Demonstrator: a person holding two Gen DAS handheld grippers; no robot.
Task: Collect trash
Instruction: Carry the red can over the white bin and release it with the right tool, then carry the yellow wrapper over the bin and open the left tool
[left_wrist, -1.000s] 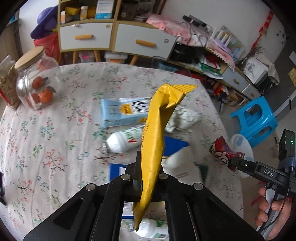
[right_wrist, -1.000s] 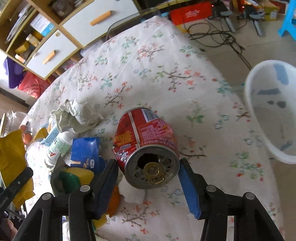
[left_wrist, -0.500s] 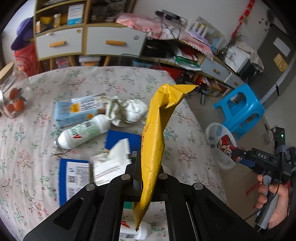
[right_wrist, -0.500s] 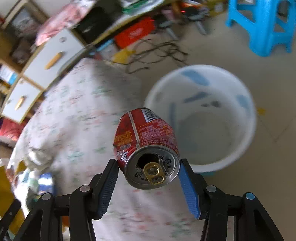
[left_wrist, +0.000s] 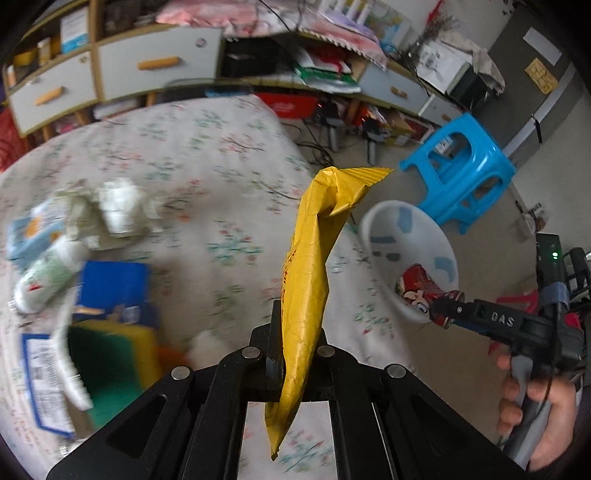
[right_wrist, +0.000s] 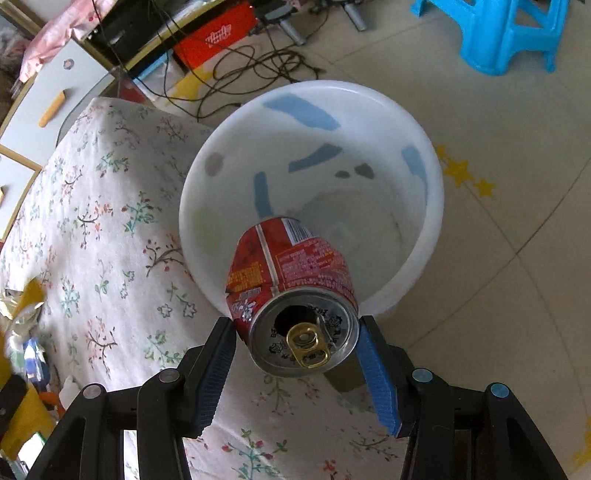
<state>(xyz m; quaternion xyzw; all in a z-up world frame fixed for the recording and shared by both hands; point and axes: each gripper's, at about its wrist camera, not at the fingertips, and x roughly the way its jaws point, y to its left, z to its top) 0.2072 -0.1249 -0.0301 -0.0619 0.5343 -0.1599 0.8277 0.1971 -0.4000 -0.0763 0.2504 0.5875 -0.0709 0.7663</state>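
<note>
The dented red can (right_wrist: 291, 284) sits between the blue-padded fingers (right_wrist: 375, 373) of the right hand-held gripper (right_wrist: 295, 365), clamped at its top end and held over the open mouth of the white bin (right_wrist: 417, 266), which stands on the floor just beside the tabletop (right_wrist: 92, 229). The left hand-held gripper (left_wrist: 291, 354) is closed on a yellow wrapper (left_wrist: 310, 266), upright above the floral cloth. A bottle (left_wrist: 48, 277), crumpled paper (left_wrist: 118, 206) and a blue packet (left_wrist: 110, 288) lie further left.

Cluttered drawer cabinet (left_wrist: 110, 74), blue plastic stool (left_wrist: 458, 173), pale tiled floor (right_wrist: 517, 258)
</note>
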